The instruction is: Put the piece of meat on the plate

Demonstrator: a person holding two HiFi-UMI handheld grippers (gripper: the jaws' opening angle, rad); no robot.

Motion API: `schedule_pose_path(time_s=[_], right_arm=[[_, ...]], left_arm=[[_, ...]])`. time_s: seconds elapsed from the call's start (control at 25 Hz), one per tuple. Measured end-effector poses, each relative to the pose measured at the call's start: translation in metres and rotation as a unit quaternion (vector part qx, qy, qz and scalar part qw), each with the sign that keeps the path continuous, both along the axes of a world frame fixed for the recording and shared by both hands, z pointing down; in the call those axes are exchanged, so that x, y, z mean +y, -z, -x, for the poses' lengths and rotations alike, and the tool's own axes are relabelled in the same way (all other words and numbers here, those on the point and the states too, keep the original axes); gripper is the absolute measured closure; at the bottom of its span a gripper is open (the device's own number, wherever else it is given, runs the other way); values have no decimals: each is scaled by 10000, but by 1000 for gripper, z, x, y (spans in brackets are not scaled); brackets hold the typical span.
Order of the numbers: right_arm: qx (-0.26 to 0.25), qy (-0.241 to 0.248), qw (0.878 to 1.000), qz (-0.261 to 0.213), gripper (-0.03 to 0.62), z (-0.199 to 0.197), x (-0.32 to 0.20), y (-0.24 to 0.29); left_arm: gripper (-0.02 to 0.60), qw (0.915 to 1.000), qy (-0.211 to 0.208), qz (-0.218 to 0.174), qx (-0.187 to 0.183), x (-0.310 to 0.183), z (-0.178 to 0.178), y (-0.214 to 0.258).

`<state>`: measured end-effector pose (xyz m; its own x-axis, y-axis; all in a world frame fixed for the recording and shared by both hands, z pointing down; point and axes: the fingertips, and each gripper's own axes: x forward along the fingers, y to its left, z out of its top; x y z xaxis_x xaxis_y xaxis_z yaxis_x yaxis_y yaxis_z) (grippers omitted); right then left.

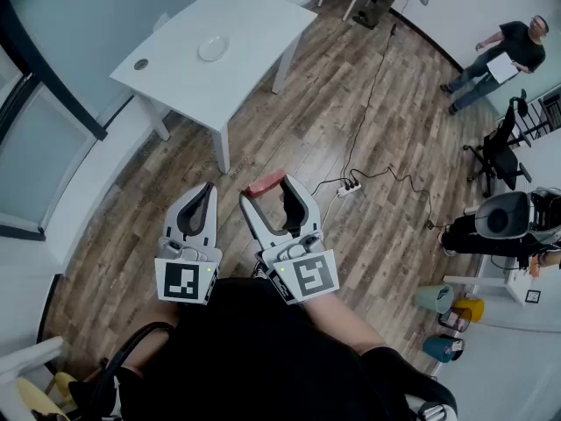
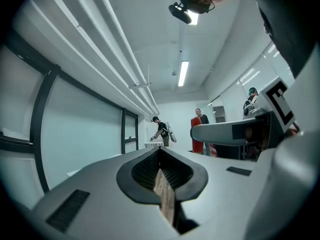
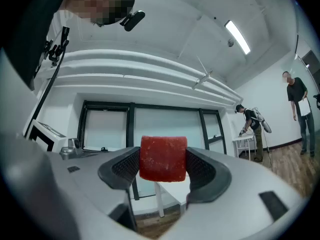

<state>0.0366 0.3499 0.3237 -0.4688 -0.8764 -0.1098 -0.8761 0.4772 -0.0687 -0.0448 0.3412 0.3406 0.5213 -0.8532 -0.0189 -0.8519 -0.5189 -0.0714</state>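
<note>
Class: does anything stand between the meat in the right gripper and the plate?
Nothing visible does. The right gripper holds the piece of meat; only open wood floor lies between it and the plate on the white table.

A white rectangular desk [image 1: 254, 20] stands on a brown wooden plank floor [image 1: 307, 121]. A small white round plate [image 1: 213, 48] lies on the desk top, near its middle. A small grey round spot [image 1: 141, 64], a hole or a fitting, sits close to the left corner, well apart from the plate. On the floor, a thin black cable [image 1: 372, 86] runs to a white power strip [image 1: 349, 189], and a black office chair [image 1: 498, 152] stands at the right.
</note>
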Motion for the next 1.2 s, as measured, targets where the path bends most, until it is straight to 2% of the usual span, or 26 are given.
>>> schedule_pose_path(time_s=[0.52,0.64,1.2], right_arm=[[-84,16,10000,10,306,-18,2,-3],[-237,94,9997,-16,306,-27,1,0],[-196,535,9983,129,306,-62,-15,-12]], left_arm=[[578,10000,29,-85,-33,2,-16,0],[578,9999,149,-23,-64,3,-22,-1],[578,9977,655,-60,-182,-4,-54,-1]])
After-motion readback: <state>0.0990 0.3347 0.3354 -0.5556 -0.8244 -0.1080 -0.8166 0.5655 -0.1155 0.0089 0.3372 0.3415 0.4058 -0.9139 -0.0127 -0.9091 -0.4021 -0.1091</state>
